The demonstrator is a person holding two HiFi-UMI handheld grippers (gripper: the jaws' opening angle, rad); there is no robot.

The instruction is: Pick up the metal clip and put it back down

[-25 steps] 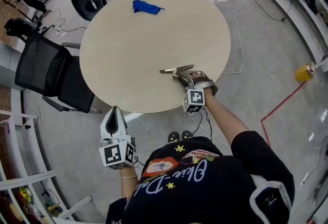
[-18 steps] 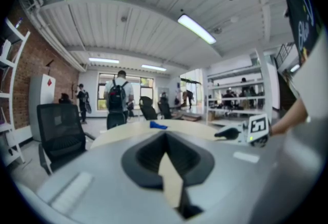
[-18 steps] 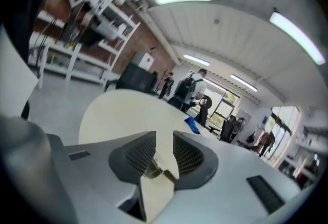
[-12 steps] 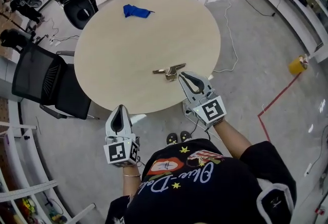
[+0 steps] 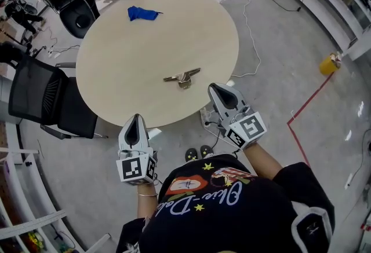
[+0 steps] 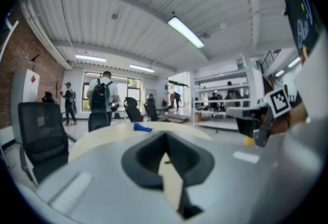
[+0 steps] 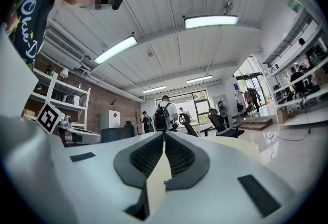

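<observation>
On the left, our left gripper is held low in front of the body. Its tips point away from us at the near rim of the round table, and its marker cube sits closest to our chest. In the left gripper view its jaws meet at the tips with nothing between them, and the pale tabletop runs away beyond them to a blue cloth at the far side. The wrist is roughly level and the forearm is tucked in against our dark shirt.

The metal clip lies flat on the table's near right part, untouched by either tool. It is well to the right of the left gripper's tips and farther away from us. From the right gripper's tips it sits just to the left and a little farther, with bare wood between.

On the right, our right gripper hangs at the table's near right rim. It is angled inward, so its tips aim far and left, roughly towards the clip, while its marker cube trails back to the near right. Its jaws are closing, and in the right gripper view they already touch at the tips with nothing caught between the pads. That camera tilts upward, taking in the ceiling lights and the room beyond. The right forearm reaches out from the shoulder, bent at the elbow.
</observation>
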